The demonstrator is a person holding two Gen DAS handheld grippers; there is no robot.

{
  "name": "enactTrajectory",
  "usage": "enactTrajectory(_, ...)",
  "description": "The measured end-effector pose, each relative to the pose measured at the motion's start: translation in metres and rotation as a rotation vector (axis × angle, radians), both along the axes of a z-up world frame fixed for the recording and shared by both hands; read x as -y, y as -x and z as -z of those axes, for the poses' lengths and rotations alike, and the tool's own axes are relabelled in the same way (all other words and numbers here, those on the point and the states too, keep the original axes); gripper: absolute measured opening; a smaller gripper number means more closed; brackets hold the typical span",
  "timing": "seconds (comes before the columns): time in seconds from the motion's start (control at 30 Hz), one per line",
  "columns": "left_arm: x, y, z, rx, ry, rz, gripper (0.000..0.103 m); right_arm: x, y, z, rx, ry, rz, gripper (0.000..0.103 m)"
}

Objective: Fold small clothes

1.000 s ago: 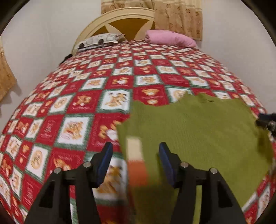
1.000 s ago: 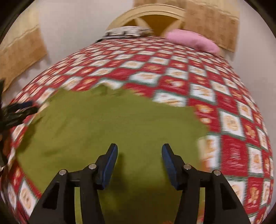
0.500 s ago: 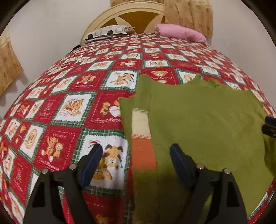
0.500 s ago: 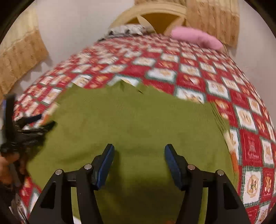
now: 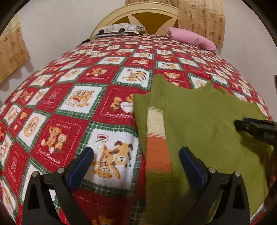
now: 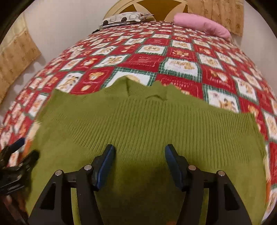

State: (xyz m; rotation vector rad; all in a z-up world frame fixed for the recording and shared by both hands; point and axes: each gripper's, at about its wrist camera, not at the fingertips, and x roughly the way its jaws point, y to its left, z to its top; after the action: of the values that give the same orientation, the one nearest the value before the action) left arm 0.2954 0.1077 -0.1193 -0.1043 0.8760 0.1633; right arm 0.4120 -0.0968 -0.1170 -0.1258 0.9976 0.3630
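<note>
Green knit sweater lies flat on the bedspread, at the foot end of the bed and toward its right side, well apart from the headboard. Neck opening points at the headboard; hem runs out of view at the foot edge. Ribbing runs head-to-foot. In what shows, its width across the bed is the longer span. On its left edge a sleeve with cream and orange bands lies folded in along the body, parallel to the bed's length, green flap over its right side. Left gripper: jaws have just been opening and now stand wide, straddling the sweater's left edge, with the left pad over bare bedspread and the right pad over green knit; the banded sleeve lies between them, not pinched. Right gripper: jaws partly spread, hovering over the middle of the sweater body, nothing clamped; its shadow falls on the knit under it. Each gripper shows at the other view's side edge. Patterned pillow and pink pillow sit at the head end, curtains behind.
</note>
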Motion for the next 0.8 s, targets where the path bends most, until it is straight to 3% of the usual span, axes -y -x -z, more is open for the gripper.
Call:
enactTrajectory(0.1, -0.002, 0.0, 0.001, -0.002, 0.017, 0.002, 0.102, -0.009, -0.005, 0.001, 0.037, 0.045, 0.003, 0.066)
enactTrajectory(0.37, 0.003, 0.0, 0.0, -0.005, -0.018, -0.002, 0.103, -0.001, -0.004, -0.006, 0.036, 0.023, 0.004, 0.068)
enactTrajectory(0.57, 0.007, 0.012, -0.007, 0.007, -0.051, 0.005, 0.103, 0.026, 0.046, -0.034, 0.125, -0.014, -0.013, 0.069)
enactTrajectory(0.8, 0.01, 0.026, -0.01, 0.014, -0.061, 0.01, 0.103, 0.1, 0.1, -0.047, 0.174, 0.018, 0.019, 0.069)
